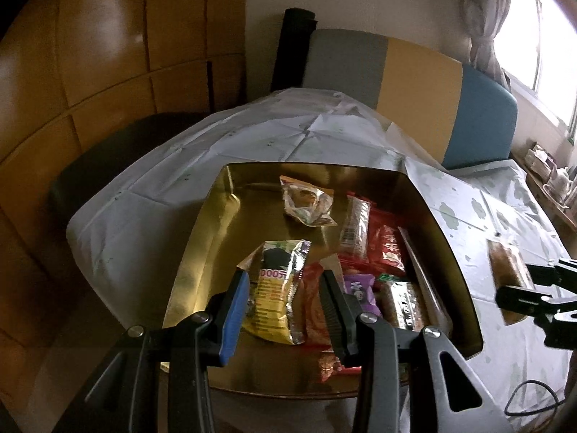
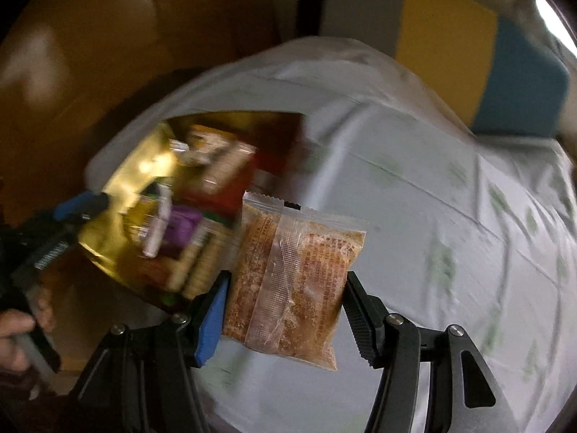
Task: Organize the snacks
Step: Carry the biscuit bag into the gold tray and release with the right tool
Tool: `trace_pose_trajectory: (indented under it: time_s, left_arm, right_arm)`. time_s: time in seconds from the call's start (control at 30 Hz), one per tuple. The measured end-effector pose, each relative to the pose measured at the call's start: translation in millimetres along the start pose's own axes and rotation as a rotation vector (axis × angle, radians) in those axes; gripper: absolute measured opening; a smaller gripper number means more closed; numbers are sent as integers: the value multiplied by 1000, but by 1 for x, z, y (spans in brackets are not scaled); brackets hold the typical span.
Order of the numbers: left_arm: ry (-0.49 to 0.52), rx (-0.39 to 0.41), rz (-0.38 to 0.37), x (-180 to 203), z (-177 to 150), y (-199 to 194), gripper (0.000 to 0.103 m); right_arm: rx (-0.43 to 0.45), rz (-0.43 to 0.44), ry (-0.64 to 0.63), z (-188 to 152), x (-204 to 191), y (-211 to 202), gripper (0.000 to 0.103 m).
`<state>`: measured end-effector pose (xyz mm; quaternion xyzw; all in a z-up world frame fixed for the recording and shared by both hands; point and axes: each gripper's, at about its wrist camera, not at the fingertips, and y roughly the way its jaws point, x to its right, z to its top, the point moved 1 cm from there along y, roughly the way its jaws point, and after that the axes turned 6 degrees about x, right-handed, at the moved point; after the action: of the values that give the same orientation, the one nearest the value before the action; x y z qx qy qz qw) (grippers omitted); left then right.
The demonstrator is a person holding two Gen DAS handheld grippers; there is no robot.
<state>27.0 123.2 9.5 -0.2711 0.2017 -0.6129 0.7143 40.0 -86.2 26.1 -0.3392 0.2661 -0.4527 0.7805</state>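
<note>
Hanging between the right tongs (image 2: 285, 306), a clear packet (image 2: 292, 281) is gripped; left tongs (image 1: 285, 310) clasp a yellow packet (image 1: 277, 299) over the tray (image 1: 202, 249).

Left wrist view: looks forward and down along left gripper (image 1: 285, 310), close above gold tray (image 1: 202, 252) at near table edge; right gripper (image 1: 541, 299) visible at right margin.

Right wrist view: angled down over tablecloth (image 2: 414, 216), right of tray (image 2: 119, 187); left gripper (image 2: 72, 216) at left edge. Blurred.

Shared: tray, tablecloth, colour-blocked panel (image 1: 418, 83) (image 2: 447, 43) behind.
</note>
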Motion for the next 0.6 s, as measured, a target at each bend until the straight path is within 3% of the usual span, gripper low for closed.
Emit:
trace_pose_trajectory:
  time_s: [0.3,0.6]
  left_arm:
    - [-19,1,22,-12,-1,0,41]
    - [-25,2,30,-17,-2,0,41]
  right_arm:
    - [-19,73,-72,19,-53,27,61]
    - [-135,68,-120,10,-73,91,61]
